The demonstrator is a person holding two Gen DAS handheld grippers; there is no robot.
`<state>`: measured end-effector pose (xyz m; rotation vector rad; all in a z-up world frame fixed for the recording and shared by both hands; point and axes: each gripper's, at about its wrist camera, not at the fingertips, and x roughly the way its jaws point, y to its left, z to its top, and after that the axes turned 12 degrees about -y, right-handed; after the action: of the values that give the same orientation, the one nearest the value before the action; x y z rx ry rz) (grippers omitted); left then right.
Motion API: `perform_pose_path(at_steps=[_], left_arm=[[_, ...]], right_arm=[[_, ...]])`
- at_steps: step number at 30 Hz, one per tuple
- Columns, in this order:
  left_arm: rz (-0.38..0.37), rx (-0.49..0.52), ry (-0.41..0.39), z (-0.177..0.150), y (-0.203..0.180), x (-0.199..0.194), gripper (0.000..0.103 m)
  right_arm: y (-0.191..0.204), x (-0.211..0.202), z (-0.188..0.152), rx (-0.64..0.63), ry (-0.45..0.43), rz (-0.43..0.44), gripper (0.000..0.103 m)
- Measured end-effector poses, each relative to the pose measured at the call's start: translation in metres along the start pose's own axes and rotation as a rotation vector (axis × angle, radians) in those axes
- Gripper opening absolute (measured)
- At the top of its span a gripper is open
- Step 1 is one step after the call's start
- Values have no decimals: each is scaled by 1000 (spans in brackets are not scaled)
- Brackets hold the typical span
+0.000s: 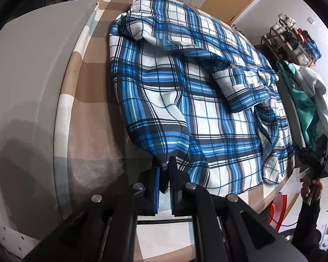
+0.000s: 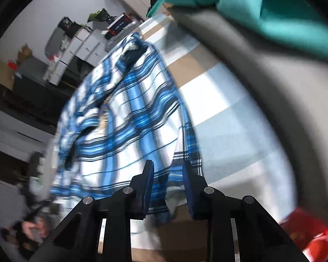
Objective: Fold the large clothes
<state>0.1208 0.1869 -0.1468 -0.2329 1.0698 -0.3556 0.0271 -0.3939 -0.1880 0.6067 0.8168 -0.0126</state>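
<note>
A blue, white and black plaid shirt (image 1: 185, 91) lies spread and rumpled on a table covered with a beige and white checked cloth (image 1: 85, 91). My left gripper (image 1: 164, 172) is shut on the shirt's near corner at the table's front. In the right wrist view, which is motion-blurred, the same shirt (image 2: 124, 118) stretches away from my right gripper (image 2: 168, 172), whose fingers stand apart with the shirt's hem lying between them. The right gripper also shows in the left wrist view (image 1: 314, 163), held in a hand at the far right.
A grey chair back (image 2: 251, 69) with a teal garment (image 1: 306, 104) draped over it stands at the table's right side. White cabinets (image 2: 81, 50) and boxes line the far wall. A shelf rack with items (image 1: 290, 39) stands at the back right. Something red (image 2: 312, 235) lies low right.
</note>
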Motion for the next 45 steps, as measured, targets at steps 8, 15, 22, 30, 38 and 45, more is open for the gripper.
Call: perform_pose_path(at_steps=[8,15,22,30,38,45], left_arm=[[84,39,12,-1,5,4,27],[90,8,5,0,11,4,57],[65,-6,1,2,12,6,39],[-7,-26,-5,-1,11,4,2],[-154,-117,-1,-24,18,-24,1],[-328,-113,-52,-19,-8,-80,1]], right_arm=[[4,-9,3,-103,-15,-108,57],[24,4,-7,-284,36,-196,36],[20,3,-3,-174,50,-92,3],[-23,-9,-2,101,47,67,3],[-24,-32,-15,128,20,102,2],[-20,-85,-8,226,-21,226,3]])
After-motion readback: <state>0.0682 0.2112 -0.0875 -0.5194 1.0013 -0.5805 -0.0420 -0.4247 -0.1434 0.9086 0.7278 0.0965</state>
